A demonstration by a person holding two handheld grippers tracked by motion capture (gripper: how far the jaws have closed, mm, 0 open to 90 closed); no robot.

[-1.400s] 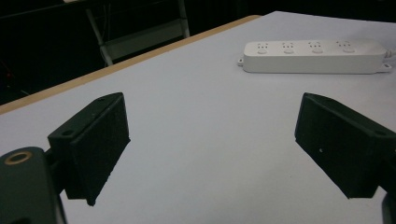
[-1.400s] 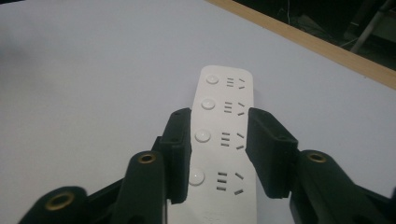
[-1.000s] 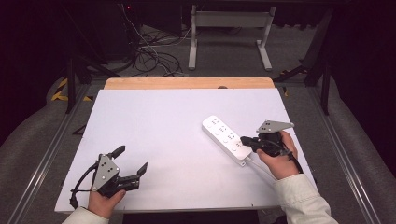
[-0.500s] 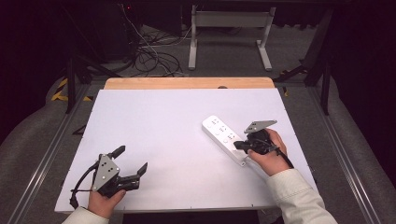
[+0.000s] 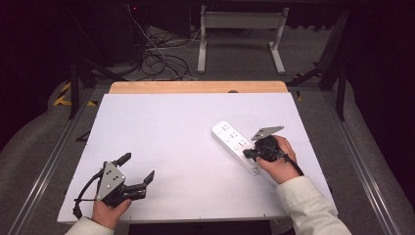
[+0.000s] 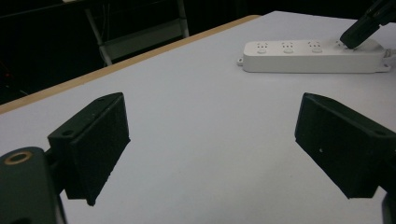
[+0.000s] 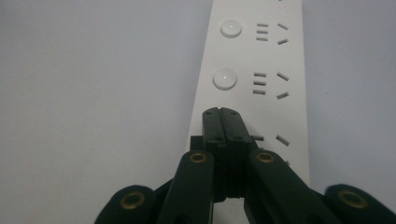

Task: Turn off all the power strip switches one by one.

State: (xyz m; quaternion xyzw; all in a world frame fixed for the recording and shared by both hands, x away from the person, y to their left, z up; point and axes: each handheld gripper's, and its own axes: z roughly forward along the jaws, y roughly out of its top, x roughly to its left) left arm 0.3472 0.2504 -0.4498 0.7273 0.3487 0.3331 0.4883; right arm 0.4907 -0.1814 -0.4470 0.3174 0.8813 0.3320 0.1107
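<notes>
From the high view, I have one white power strip (image 5: 235, 146) lying slantwise on the right half of the tabletop (image 5: 171, 132), my right gripper (image 5: 249, 153) over its near end. My left gripper (image 5: 139, 171) rests released at the near left corner, parked clear. In the left gripper view, its jaws gape around nothing. In the right gripper view, my clenched jaws press tip-down on the strip, likely working a switch; two round buttons (image 7: 231, 29) lie beyond.
</notes>
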